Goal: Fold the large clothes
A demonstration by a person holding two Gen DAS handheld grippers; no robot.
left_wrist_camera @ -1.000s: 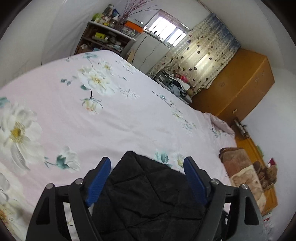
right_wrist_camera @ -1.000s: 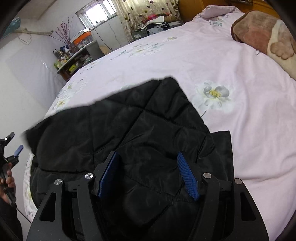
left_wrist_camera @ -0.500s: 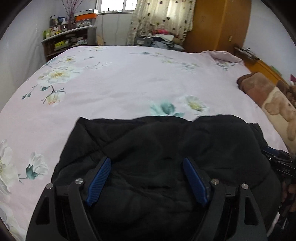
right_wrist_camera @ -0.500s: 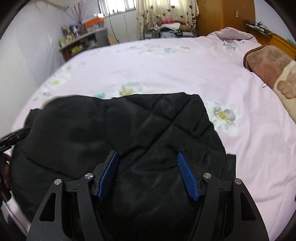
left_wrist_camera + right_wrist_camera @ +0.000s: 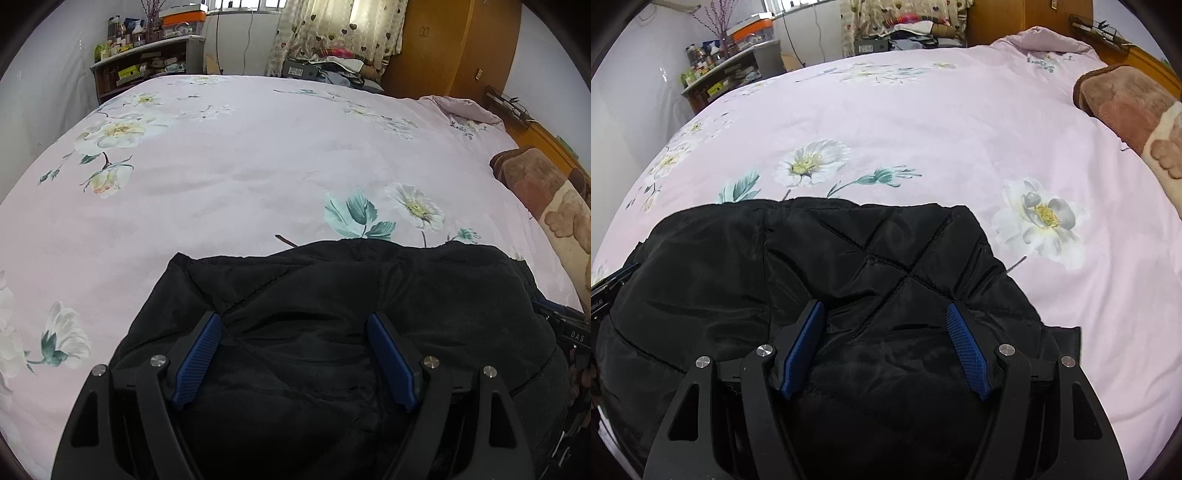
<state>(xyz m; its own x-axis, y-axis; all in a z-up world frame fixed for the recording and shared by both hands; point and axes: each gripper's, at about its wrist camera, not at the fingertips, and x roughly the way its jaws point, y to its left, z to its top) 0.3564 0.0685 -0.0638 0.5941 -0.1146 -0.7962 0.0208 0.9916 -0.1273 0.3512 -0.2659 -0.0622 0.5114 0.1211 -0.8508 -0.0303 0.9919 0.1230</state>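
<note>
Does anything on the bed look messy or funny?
Not much. The black quilted jacket lies bunched at the near edge of the flowered pink bedspread, its far edge wavy, not yet a tidy fold. The bedspread's far corner is rumpled. Nothing looks spilled or torn.

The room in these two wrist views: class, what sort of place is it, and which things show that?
Most likely a home bedroom: a large bed with a pink floral cover, a wooden wardrobe, and a heart-print curtain by the window.
</note>
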